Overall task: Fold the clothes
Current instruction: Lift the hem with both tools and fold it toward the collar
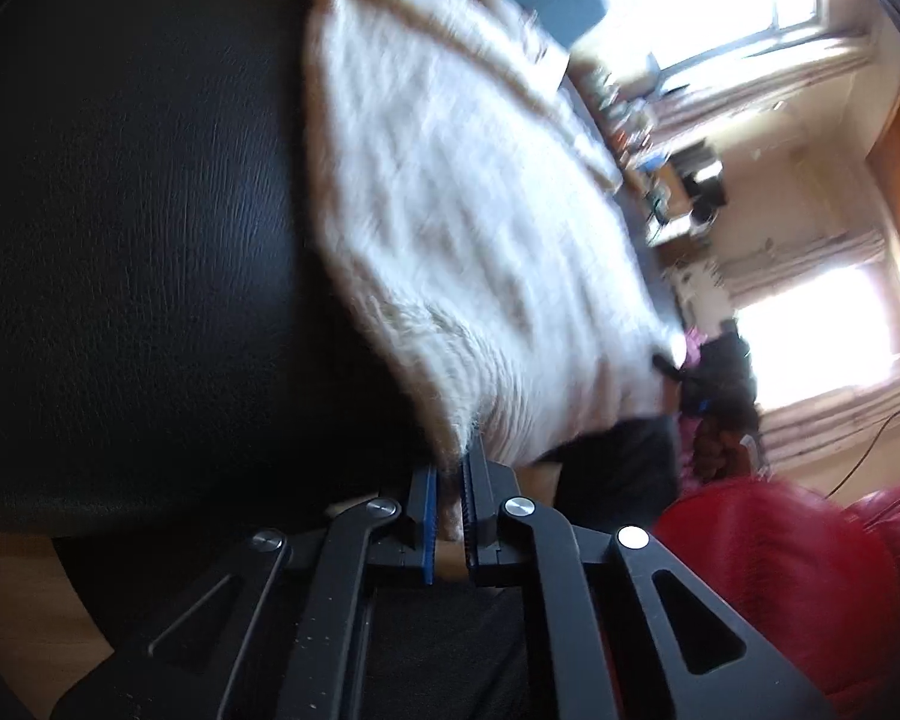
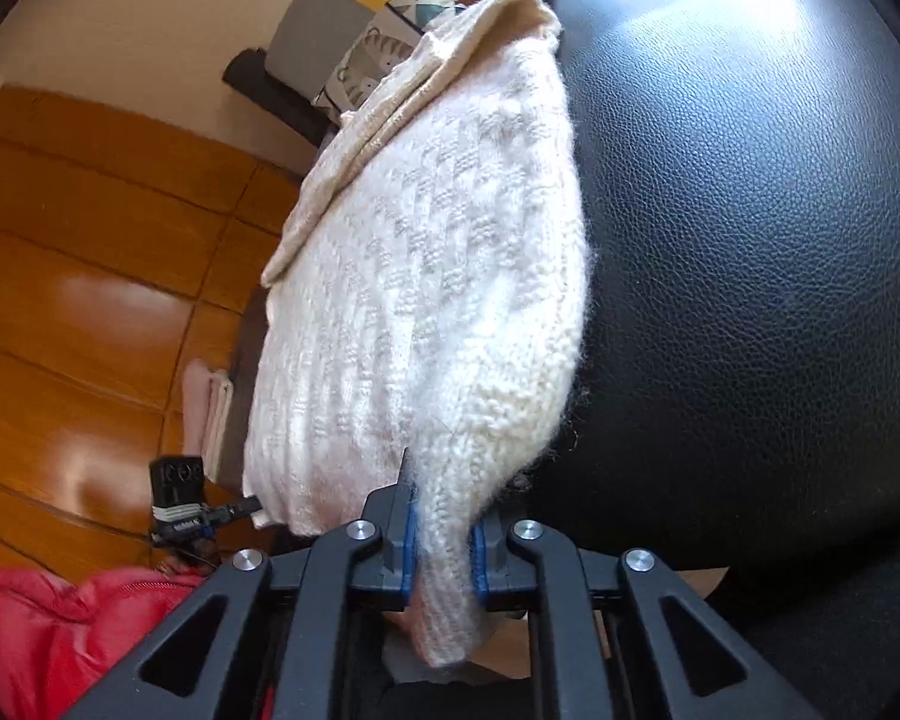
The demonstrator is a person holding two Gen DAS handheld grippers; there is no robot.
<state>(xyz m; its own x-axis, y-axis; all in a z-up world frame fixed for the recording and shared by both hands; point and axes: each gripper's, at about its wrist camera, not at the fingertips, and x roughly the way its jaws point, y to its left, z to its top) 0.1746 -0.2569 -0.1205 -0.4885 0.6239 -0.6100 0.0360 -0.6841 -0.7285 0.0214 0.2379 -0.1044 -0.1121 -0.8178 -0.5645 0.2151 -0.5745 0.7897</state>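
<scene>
Black linkage bars and blue-padded fingers fill the bottom of both my wrist views. My right gripper [image 2: 441, 531] is clamped on a thick, rolled corner of the cream knit sweater [image 2: 426, 300]; the wool bulges between the pads and a tail of it hangs back past them toward the camera. My left gripper [image 1: 450, 501] is nearly closed too, with a thin fuzzy edge of the same sweater [image 1: 468, 222] pinched between its pads, though that view is smeared, so I judge the pinch rather than see it cleanly.

Ahead of both tongs the sweater lies spread on a black leather surface [image 2: 750, 240], its far end bunched into a loose fold. From the right tongs the leather runs off to the right and a wooden floor [image 2: 90, 300] shows to the left; from the left tongs it is mirrored, leather left, bright windows [image 1: 810, 330] far right. I read this as one tong on each near corner, so the near edge can be carried over the body of the garment in one even fold.

Both grippers point forward and moderately downward, fingers low to the leather, set for a lift. Just beside the left tongs, on their right, sits something red and padded [image 1: 810, 570]; the other gripper's camera [image 2: 177, 501] shows left of my right tongs.
</scene>
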